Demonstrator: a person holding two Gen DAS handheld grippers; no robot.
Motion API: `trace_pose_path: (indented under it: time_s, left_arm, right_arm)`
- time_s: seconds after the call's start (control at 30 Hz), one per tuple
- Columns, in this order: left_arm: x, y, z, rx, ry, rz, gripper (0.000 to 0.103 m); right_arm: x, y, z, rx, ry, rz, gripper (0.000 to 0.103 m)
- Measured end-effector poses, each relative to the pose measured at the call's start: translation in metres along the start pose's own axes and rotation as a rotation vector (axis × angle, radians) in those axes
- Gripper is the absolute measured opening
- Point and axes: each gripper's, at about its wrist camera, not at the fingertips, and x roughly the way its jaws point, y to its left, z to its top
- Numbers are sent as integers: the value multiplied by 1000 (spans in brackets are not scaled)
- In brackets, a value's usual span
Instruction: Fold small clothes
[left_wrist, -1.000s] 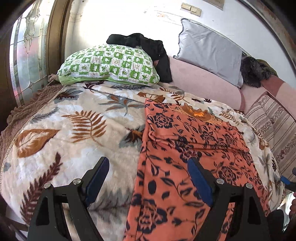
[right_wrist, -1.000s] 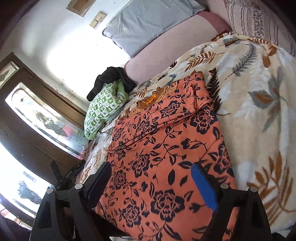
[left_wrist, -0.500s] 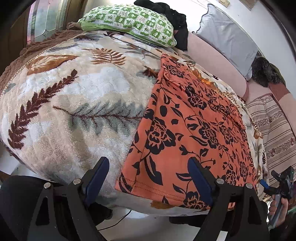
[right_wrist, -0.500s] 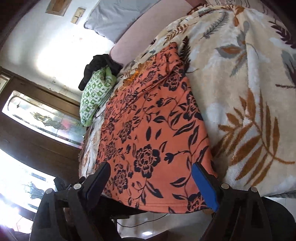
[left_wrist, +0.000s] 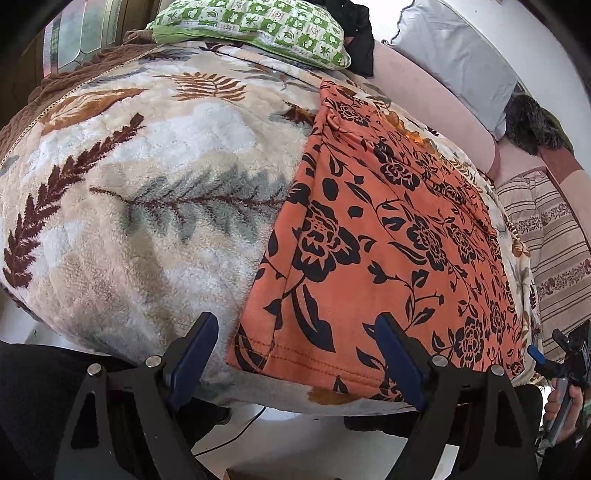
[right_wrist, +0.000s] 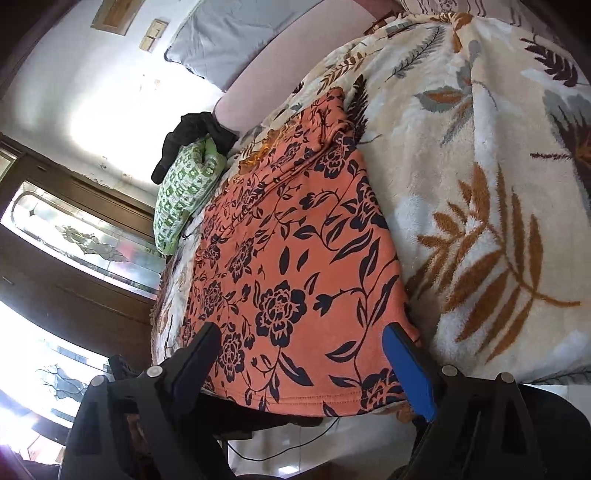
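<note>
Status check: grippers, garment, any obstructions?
Left gripper open, right gripper open, both empty. Orange floral garment flat on leaf blanket, near hem at bed edge. Nothing on the garment.

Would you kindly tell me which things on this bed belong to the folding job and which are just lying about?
Part of the job:
orange floral garment
left gripper
right gripper

Just lying about:
leaf-print blanket
green checked pillow
grey pillow
black clothing
striped cloth

You see an orange garment (left_wrist: 388, 236) with black flowers, a cream leaf-print blanket (left_wrist: 147, 206), and a green-checked pillow (left_wrist: 258, 26).
</note>
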Motion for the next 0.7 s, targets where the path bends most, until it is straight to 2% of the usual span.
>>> trace_pose_path:
  time_s: [0.17, 0.37, 0.57, 0.7]
  left_arm:
    - [10, 3, 3, -29, 11, 7, 87]
    - [15, -2, 2, 2, 9, 19, 87]
    - [17, -4, 1, 16, 11, 32, 87]
    - [12, -5, 1, 8, -6, 11, 87]
  right_arm:
    - [3, -3, 5, -28, 30, -31, 91]
    - [16, -11, 9, -35, 48, -52, 91]
    - [35, -19, 6, -30, 100, -115, 91]
    - [32, -11, -3, -48, 115, -55, 91]
